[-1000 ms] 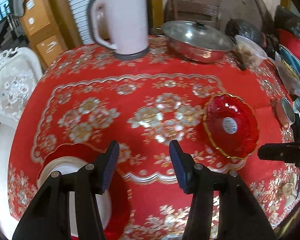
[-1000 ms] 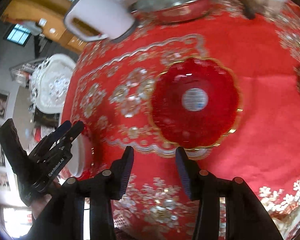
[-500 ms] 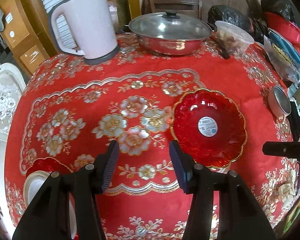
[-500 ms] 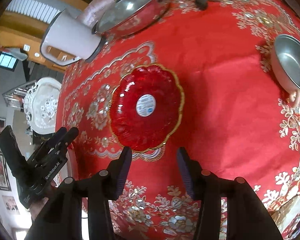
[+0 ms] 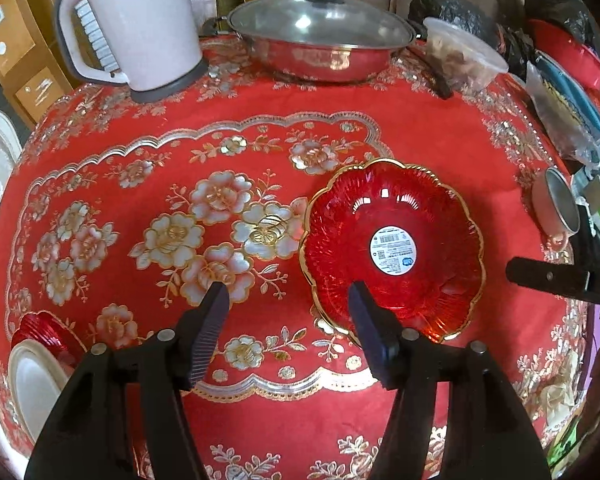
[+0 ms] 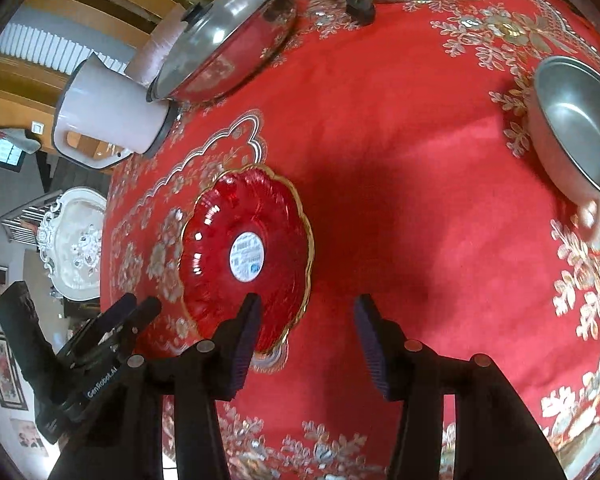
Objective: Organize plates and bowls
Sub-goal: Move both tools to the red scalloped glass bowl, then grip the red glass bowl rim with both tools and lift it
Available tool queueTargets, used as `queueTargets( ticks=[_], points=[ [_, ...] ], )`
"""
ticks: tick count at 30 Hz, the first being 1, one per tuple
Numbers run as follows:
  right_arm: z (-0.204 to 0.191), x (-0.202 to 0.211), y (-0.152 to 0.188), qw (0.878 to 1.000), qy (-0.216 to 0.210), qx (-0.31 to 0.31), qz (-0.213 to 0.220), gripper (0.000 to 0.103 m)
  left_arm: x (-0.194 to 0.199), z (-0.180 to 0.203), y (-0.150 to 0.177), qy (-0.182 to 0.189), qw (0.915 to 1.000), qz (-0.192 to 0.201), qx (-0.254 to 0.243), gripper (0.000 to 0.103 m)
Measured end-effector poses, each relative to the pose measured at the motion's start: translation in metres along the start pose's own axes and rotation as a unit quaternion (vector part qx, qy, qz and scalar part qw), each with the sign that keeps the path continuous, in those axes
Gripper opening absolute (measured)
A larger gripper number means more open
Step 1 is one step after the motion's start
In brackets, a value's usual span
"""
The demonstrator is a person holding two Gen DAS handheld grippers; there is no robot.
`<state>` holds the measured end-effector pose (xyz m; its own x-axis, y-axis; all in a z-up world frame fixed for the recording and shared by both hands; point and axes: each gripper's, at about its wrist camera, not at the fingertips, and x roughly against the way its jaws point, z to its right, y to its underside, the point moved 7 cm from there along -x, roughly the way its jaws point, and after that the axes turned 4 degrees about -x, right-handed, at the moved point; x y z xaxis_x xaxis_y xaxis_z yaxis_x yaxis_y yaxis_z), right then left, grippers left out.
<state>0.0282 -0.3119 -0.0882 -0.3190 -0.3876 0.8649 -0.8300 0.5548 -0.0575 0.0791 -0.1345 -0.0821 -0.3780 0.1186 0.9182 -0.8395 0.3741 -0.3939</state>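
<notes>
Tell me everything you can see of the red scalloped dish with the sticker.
The red dish looks like translucent ribbed glass or plastic, with a scalloped gold rim and a round white barcode sticker at its centre. It sits upright and empty on the red floral tablecloth. Both open tools are close: the left tool and the right tool each have one finger overlapping it. Contact is unclear.

My left wrist view is looking forward and down over the desk [image 5: 440, 128] from its near edge, facing the kettle [image 5: 140, 20] and lidded pan [image 5: 320, 44]. My right wrist view is tilting, looking close down from the right. Both are sharing the red scalloped dish [image 5: 392, 248] [image 6: 246, 256], kettle [image 6: 108, 116] and pan [image 6: 224, 40].
</notes>
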Motion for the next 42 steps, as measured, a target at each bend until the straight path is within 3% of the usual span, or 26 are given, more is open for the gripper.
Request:
queueTargets(
  ticks=[12, 29, 42],
  points=[
    [-0.001, -0.025, -0.015, 1.000, 0.006, 0.002, -0.015, 0.051, -0.036, 0.003, -0.001, 0.040, 0.9978, -0.048, 0.022, 0.061],
    [-0.017, -0.048, -0.019, 0.999, 0.009, 0.033, -0.037, 0.050, -0.060, 0.023, -0.010, 0.064, 0.9952, -0.074, 0.005, 0.061],
    [-0.015, -0.048, -0.021, 0.998, 0.016, 0.042, -0.036, 0.046, -0.065, 0.028, -0.010, 0.053, 0.9953, -0.080, -0.012, 0.061]
  ],
)
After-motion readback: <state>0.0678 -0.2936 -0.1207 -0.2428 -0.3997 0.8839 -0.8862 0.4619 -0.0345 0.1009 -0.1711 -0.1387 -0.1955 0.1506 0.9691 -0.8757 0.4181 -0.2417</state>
